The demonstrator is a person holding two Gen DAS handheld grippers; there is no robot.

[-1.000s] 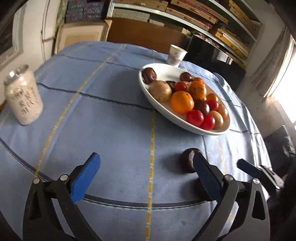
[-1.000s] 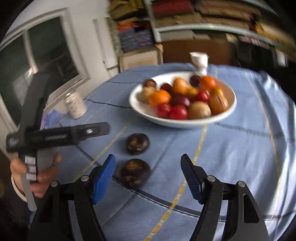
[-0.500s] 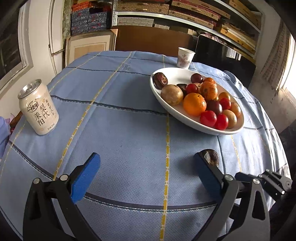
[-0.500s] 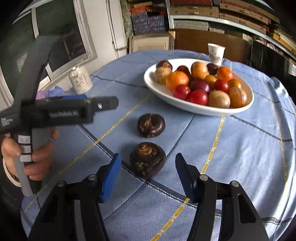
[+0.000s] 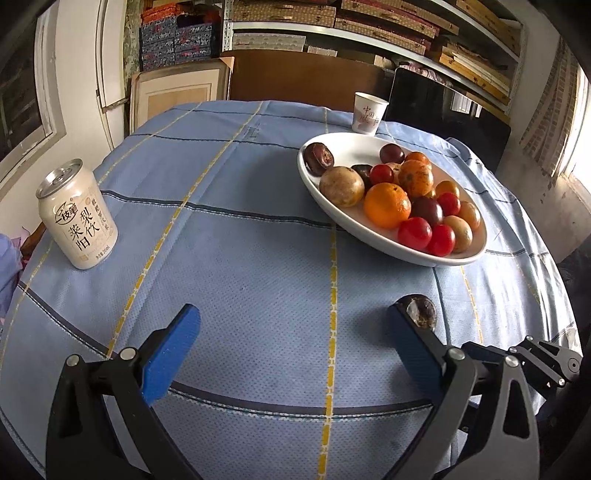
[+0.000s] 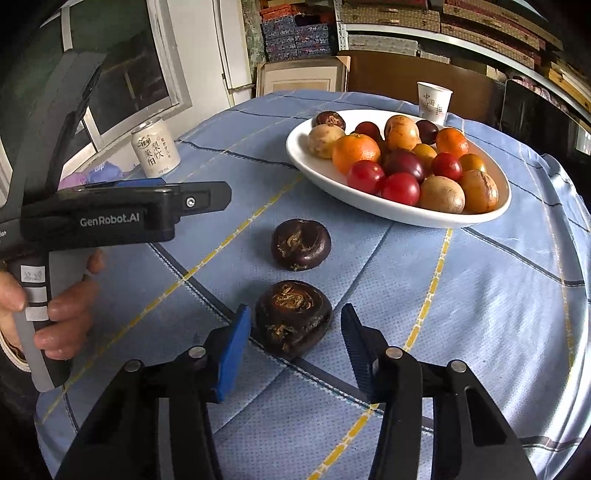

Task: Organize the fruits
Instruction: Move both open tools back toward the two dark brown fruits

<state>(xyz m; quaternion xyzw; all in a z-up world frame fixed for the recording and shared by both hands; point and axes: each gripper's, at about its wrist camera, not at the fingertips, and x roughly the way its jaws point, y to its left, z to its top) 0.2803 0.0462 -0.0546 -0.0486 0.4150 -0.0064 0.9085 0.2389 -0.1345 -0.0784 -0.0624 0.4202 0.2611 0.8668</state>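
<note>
Lower centre, right gripper (image 6: pixel 295 350) spread around wrinkled dark fruit (image 6: pixel 293 317), not touching. Left gripper (image 5: pixel 291 350) spread wide; its body reads "GenRobot.AI".

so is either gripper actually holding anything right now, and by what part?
Nothing held. The right gripper is open, its jaws to either side of the near dark fruit but not closed on it. The left gripper is open over bare cloth.

Blue checked tablecloth (image 5: pixel 258 229), drink can (image 5: pixel 77 214) near its left edge, paper cup (image 5: pixel 369 112) at its far side, shelves (image 5: pixel 369 22) beyond.
</note>
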